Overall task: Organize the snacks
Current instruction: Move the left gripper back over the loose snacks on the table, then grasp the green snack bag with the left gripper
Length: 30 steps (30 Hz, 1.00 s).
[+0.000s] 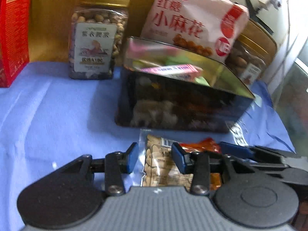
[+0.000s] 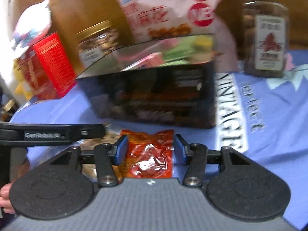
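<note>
Reaching: I hold two grippers low over a blue cloth (image 1: pixel 48 115), each straddling a small snack packet in front of a dark rectangular metal tin (image 1: pixel 179 107).
Left gripper (image 1: pixel 155 158): blue pads sit on either side of a clear plastic packet of pale nuts (image 1: pixel 159 165); jaws partly parted. Whether the pads press the packet, I cannot tell through the blur.
Right gripper (image 2: pixel 151 150): pads stand apart from a crinkled orange-red foil packet (image 2: pixel 152 154), a gap on each side; not gripping.
Tin contents: pink and green wrapped sweets lie inside, below its shiny rim.
Behind the tin: a pink snack bag (image 1: pixel 192 19), a gold-lidded clear jar of nuts (image 1: pixel 96 44), a red carton (image 1: pixel 13 32).
Risk, crowding: the two packets lie touching, so one jaw could pinch both, or the grippers could knock together.
Risk, slip: slick foil lying flat may slide from the pads, I judge.
Risk, tin: a low carry could catch its front wall.
</note>
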Motion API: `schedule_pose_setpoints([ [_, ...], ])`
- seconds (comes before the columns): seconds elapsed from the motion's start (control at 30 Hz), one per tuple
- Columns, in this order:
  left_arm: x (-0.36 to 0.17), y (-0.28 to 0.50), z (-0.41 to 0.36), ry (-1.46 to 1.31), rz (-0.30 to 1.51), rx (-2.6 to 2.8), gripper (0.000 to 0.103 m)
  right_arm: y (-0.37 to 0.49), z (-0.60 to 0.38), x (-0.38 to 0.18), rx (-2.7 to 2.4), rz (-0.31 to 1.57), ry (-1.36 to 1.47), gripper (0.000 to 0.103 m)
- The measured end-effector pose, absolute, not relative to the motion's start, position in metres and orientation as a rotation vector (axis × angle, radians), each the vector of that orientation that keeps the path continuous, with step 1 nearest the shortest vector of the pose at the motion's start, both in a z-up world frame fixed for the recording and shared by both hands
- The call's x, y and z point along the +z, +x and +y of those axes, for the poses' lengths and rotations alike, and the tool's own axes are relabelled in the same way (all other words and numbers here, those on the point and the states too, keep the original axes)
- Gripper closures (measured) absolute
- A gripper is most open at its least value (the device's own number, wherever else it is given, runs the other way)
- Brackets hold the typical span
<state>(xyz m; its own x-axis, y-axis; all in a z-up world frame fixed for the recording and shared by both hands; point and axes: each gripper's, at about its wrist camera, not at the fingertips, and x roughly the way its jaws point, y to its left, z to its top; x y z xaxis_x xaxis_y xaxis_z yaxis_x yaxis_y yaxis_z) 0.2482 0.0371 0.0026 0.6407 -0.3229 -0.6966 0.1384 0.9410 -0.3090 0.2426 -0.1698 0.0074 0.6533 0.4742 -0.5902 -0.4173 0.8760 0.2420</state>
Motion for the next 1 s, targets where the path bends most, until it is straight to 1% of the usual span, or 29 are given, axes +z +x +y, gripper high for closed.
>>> schedule_pose_setpoints([
  [0.27, 0.003, 0.195, 0.056, -0.284, 0.835, -0.277, 0.065, 0.207, -0.168, 0.011, 0.588, 0.696, 0.086, 0.048],
  [0.33, 0.01, 0.182, 0.065, -0.318, 0.832, -0.259, 0.065, 0.194, -0.18, 0.021, 0.585, 0.634, 0.123, 0.048],
  [0.47, 0.028, 0.155, 0.079, -0.35, 0.771, -0.242, 0.065, 0.158, -0.22, 0.034, 0.561, 0.541, 0.231, 0.048],
  [0.63, 0.036, 0.135, 0.07, -0.345, 0.756, -0.323, 0.065, 0.108, -0.234, 0.02, 0.53, 0.514, 0.153, 0.048],
  [0.9, 0.021, 0.115, 0.035, -0.332, 0.845, -0.493, 0.065, 0.072, -0.218, -0.004, 0.568, 0.574, 0.006, 0.048],
  [1.0, 0.016, 0.111, 0.026, -0.318, 0.869, -0.52, 0.065, 0.075, -0.213, -0.008, 0.632, 0.612, 0.079, 0.046],
])
